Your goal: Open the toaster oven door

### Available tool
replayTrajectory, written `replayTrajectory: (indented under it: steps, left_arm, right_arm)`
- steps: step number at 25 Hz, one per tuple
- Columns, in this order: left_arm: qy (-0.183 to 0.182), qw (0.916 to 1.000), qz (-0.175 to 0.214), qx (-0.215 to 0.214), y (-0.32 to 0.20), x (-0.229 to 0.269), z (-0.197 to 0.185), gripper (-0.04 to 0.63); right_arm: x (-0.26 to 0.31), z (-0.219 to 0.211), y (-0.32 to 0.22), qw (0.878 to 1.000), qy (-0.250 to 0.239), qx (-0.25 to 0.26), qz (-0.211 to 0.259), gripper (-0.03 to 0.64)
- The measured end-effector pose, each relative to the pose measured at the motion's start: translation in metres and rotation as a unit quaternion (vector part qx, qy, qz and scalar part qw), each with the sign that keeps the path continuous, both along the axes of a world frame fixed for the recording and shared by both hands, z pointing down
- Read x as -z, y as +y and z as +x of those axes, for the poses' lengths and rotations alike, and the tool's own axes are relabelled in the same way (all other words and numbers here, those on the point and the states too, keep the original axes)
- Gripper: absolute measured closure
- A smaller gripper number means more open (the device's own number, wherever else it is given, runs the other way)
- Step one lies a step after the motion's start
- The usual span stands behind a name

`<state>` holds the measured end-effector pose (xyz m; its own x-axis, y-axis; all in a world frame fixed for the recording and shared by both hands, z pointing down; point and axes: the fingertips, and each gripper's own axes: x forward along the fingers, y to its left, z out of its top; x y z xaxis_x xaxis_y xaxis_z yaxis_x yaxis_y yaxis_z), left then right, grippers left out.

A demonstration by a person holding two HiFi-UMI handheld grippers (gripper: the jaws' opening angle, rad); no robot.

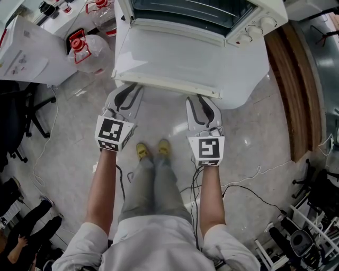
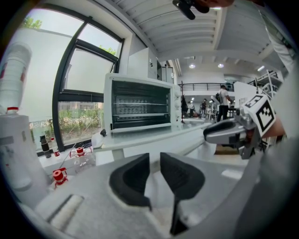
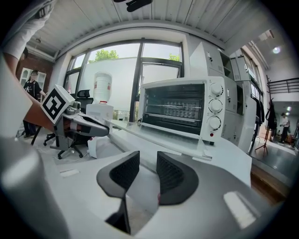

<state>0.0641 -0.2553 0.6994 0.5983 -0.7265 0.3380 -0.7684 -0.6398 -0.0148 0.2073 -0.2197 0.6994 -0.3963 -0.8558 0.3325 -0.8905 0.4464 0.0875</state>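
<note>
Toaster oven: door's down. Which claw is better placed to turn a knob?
Likely right. The knobs sit past the right corner of the door, nearer the right claw; the left claw is by its other corner.

The white box-shaped metal toaster oven (image 1: 212, 13) stands on the white worktop (image 1: 249, 79), with its flat white door (image 1: 175, 58) folded down toward the person. The left tool (image 1: 128, 95) and right tool (image 1: 204, 108) lie side by side, apart, at the door's front edge. A clear plastic red-capped jug (image 1: 90, 53) sits left of the oven.
</note>
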Motion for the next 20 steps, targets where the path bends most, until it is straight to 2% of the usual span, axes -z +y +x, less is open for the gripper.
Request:
replayTrajectory:
  steps: [10,20]
  left_arm:
    - [0.002,0.9998,-0.007,0.018,0.018,0.026,-0.013,0.526]
    - [0.016,0.9987,0.000,0.049,0.032,0.096,-0.023,0.532]
  right_arm:
    - [0.020,-0.001,0.023,1.000,-0.001,0.001,-0.025,0.511]
    - [0.098,0.009,0.028,0.999,-0.032,-0.020,-0.017,0.511]
